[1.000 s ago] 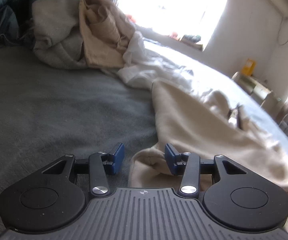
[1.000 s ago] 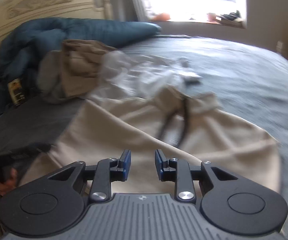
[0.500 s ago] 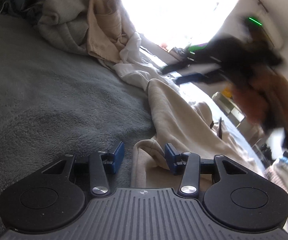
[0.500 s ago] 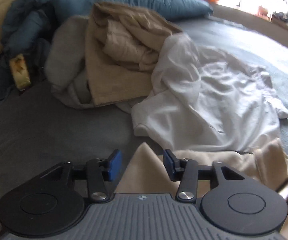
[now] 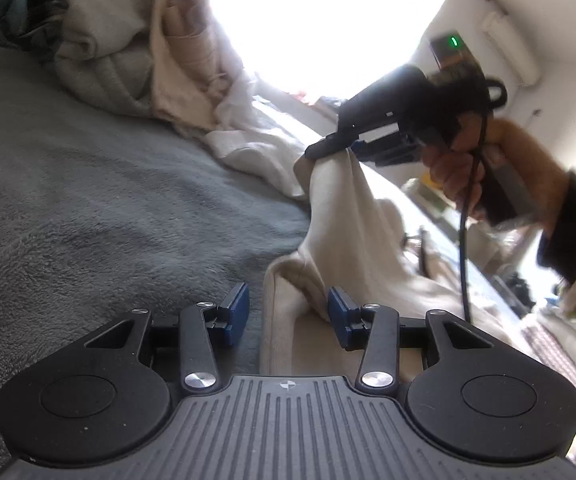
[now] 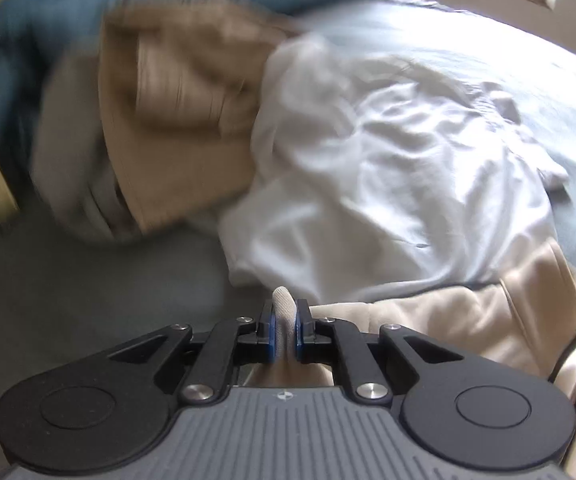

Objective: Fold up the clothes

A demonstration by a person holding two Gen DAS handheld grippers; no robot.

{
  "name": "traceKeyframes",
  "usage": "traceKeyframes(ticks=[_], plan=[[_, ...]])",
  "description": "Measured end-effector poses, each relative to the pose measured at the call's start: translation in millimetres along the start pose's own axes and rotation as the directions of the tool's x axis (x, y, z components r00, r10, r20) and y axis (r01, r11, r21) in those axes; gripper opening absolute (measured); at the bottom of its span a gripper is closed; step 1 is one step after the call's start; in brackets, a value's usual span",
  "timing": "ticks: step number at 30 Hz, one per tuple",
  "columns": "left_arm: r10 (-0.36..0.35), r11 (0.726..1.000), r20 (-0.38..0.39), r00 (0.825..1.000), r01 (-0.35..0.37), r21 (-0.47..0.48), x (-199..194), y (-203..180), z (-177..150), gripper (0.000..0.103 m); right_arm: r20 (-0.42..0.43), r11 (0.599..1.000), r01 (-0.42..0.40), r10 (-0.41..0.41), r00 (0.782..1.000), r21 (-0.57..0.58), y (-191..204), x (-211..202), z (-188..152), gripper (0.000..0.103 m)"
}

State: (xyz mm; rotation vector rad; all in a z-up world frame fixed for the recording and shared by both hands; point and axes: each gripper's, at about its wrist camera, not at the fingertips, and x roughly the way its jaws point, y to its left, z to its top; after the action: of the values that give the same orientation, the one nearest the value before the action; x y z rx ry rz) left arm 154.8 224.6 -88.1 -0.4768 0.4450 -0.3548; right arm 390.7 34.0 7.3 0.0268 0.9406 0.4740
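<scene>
So the right tongs [image 6: 284, 330] are closing, and the blue pads are already squeezing a little ridge of the cream sweatshirt [image 6: 439, 320], a knit-looking fold poking up between them. From the left-hand camera you can see those same right tongs [image 5: 333, 146] out ahead and up to the right, with the cream cloth hanging down from their tip in a long soft drape, and a hand [image 5: 455, 168] wrapped round the handle with a black cable dangling off it.

The left tongs [image 5: 288, 314] are about half open, nothing pinched. The thick rolled hem of the sweatshirt [image 5: 343, 240] sits between the pads, closer to the right one; I can't tell if it actually touches.

The sweatshirt is fleecy and heavy-looking, lying on a bed with a fuzzy grey blanket [image 5: 108, 200] that spreads left of the left tongs. Just ahead of the right tongs is a thin, crinkled white shirt [image 6: 387, 168], and beyond it to the left a lumpy tan garment [image 6: 176, 112] on a grey one [image 6: 72, 168], pretty blurred. Behind those, a puffy blue duvet [image 6: 88, 8]
</scene>
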Motion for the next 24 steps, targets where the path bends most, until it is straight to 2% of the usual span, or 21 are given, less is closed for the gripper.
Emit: traceKeyframes(ticks=[2,4,7,9,11,14,16,18,22,24], plan=[[-0.041,0.998,0.015,0.999,0.040,0.039,-8,-1,-1,0.043,0.047,0.999,-0.032,0.030,0.998,0.034,-13,-13,-8,0.009],[-0.056,0.995,-0.017,0.998,0.057,0.077,-6,-1,1,0.043,0.072,0.996,-0.068,0.064,0.995,0.056,-23,-22,-6,0.009],[-0.062,0.994,-0.079,0.995,0.068,0.080,6,1,8,0.041,0.098,0.995,-0.089,0.084,0.992,0.046,-28,-33,-6,0.009],[-0.052,0.997,-0.095,0.994,0.057,0.048,10,2,8,0.017,0.112,0.995,-0.097,0.093,0.989,0.037,-28,-37,-3,0.009],[-0.047,0.998,-0.101,0.994,0.044,-0.038,10,4,6,0.007,0.122,0.994,-0.103,0.099,0.988,0.026,-22,-35,3,0.009],[-0.024,0.979,-0.115,0.993,0.000,-0.202,2,11,-1,0.005,0.135,0.994,-0.114,0.112,0.984,0.003,-14,-26,5,0.009],[-0.010,0.963,-0.112,0.994,-0.021,-0.269,-2,12,-5,0.005,0.141,0.993,-0.121,0.122,0.982,-0.015,-9,-17,4,0.009],[0.011,0.955,-0.106,0.994,-0.042,-0.295,-4,11,-8,0.005,0.135,0.992,-0.124,0.125,0.983,-0.019,-5,-1,2,0.009],[0.041,0.962,-0.082,0.996,-0.061,-0.267,-3,8,-15,0.005,0.096,0.994,-0.105,0.106,0.990,-0.009,-5,43,-3,0.009],[0.038,0.964,-0.074,0.997,-0.056,-0.258,-3,9,-16,0.007,0.054,0.998,-0.070,0.070,0.996,-0.010,-6,71,-8,0.009]])
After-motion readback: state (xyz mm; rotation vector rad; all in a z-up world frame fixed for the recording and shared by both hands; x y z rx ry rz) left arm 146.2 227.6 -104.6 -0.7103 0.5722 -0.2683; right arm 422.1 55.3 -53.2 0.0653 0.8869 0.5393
